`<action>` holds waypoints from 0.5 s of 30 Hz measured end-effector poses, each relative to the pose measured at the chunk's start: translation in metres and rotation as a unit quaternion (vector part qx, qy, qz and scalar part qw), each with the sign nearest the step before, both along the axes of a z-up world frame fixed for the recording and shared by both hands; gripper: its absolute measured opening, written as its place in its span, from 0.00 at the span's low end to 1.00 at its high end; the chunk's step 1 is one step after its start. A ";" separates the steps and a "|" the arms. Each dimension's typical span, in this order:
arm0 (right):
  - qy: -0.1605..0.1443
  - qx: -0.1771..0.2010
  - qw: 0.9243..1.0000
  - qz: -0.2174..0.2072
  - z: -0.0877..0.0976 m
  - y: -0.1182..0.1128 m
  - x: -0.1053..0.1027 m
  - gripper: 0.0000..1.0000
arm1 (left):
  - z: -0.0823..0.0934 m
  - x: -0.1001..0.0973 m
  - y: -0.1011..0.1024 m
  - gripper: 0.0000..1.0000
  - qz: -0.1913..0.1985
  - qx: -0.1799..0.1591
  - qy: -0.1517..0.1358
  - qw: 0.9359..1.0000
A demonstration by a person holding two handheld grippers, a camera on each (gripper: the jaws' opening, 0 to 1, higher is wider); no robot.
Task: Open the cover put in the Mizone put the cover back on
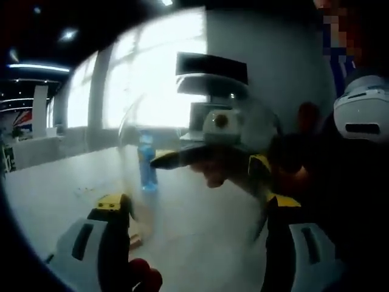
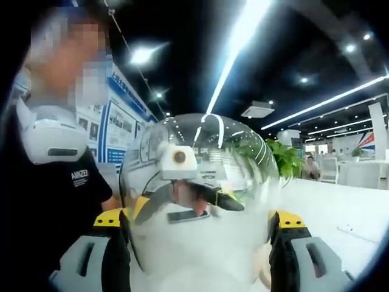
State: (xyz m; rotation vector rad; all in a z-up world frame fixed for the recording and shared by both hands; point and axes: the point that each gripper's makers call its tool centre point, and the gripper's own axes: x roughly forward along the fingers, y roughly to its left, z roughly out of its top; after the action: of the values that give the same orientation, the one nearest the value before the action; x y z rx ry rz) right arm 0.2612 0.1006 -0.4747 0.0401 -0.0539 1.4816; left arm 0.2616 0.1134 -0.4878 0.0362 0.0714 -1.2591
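Observation:
A clear dome cover (image 1: 200,121) hangs in the air between both grippers. In the left gripper view its sides meet the yellow-tipped jaws of my left gripper (image 1: 197,207), which looks shut on it. Through the dome I see the right gripper (image 1: 213,161) facing me. A small blue Mizone bottle (image 1: 147,164) stands upright on the white table (image 1: 55,194), beyond the cover. In the right gripper view the cover (image 2: 200,182) spans the gap between the jaws of my right gripper (image 2: 197,222), which is clamped on its sides. The left gripper (image 2: 185,201) shows through the dome.
A person in a dark shirt (image 2: 61,188) stands close behind the grippers, with a white device (image 1: 364,112) at the neck. A small tan object (image 1: 135,241) lies on the table near my left jaw. A green plant (image 2: 282,161) and more white tables (image 2: 358,173) are to the right.

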 end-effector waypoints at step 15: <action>-0.005 0.030 1.000 -0.002 0.002 -0.002 -0.005 0.89 | -0.001 -0.004 0.003 0.79 0.000 -0.007 -0.008 1.000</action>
State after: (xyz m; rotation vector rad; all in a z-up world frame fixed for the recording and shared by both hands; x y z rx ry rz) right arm 0.2563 0.0989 -0.4723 0.0816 -0.1066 1.4768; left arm 0.2571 0.1161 -0.4892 0.0329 0.0489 -1.2601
